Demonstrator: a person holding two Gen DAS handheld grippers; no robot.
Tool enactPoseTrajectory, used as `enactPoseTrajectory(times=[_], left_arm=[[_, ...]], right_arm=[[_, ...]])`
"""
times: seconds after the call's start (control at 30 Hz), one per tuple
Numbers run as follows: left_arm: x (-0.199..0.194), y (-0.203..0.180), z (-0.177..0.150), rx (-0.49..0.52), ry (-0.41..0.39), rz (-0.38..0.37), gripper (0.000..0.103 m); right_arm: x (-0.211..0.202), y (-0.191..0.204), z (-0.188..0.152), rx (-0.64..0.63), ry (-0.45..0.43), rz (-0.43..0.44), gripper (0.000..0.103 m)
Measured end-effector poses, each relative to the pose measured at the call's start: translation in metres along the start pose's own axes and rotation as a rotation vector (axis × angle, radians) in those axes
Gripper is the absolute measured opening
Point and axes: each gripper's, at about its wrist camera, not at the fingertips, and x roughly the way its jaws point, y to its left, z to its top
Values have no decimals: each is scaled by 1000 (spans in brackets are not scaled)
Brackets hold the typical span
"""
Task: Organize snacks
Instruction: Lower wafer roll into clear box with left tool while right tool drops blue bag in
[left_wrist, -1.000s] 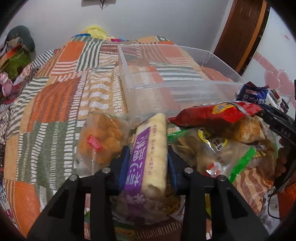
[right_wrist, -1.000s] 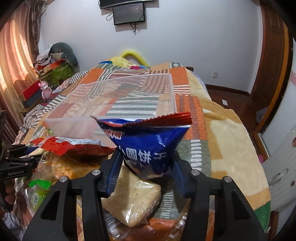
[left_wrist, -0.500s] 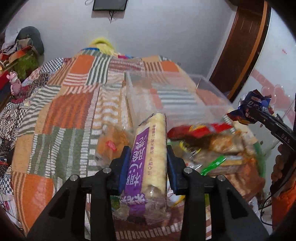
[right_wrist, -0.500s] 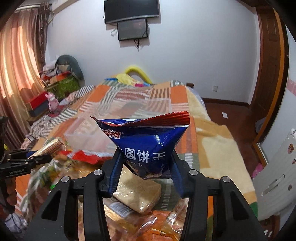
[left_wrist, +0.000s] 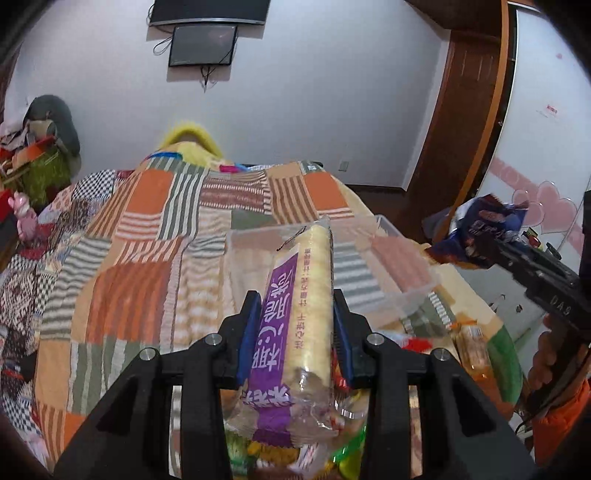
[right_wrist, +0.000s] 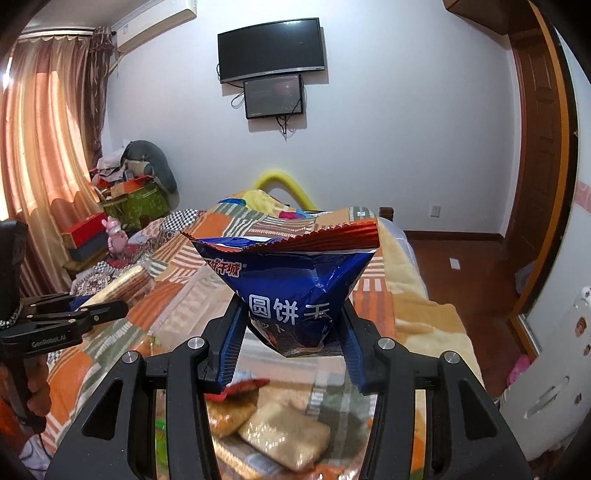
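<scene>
My left gripper (left_wrist: 295, 328) is shut on a long roll of pale crackers with a purple label (left_wrist: 299, 306) and holds it well above the bed. My right gripper (right_wrist: 291, 332) is shut on a blue biscuit bag with a red crimped top (right_wrist: 291, 280), also lifted; the bag shows at the right of the left wrist view (left_wrist: 476, 232). A clear plastic bin (left_wrist: 399, 266) sits on the quilt ahead of the roll. The left gripper with its roll shows at the left of the right wrist view (right_wrist: 74, 314).
A pile of snack packets lies on the quilt below both grippers (right_wrist: 280, 435) (left_wrist: 472, 347). The patchwork quilt (left_wrist: 140, 266) spreads to the left. A wooden door (left_wrist: 469, 122) and a white cabinet (right_wrist: 554, 387) stand to the right.
Both grippers have risen from the snack pile with their packets held. The views have tilted up, so the bin and pile now sit lower and farther.
</scene>
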Motion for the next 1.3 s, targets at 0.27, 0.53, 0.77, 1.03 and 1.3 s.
enactPoseTrajectory(times=[0.27, 0.53, 0.77, 1.03, 1.3], left_arm=[[51, -6, 18, -8, 53, 18, 37], [96, 1, 24, -15, 119, 58, 37], [113, 6, 23, -34, 155, 83, 37], [94, 0, 24, -8, 118, 79, 45], [45, 0, 19, 5, 73, 58, 51]], right_arm=[[55, 4, 1, 28, 83, 19, 45], [79, 6, -3, 34, 157, 37, 45], [88, -2, -8, 46, 218, 37, 47], [68, -5, -2, 42, 187, 30, 61], [42, -9, 7, 15, 144, 16, 61]])
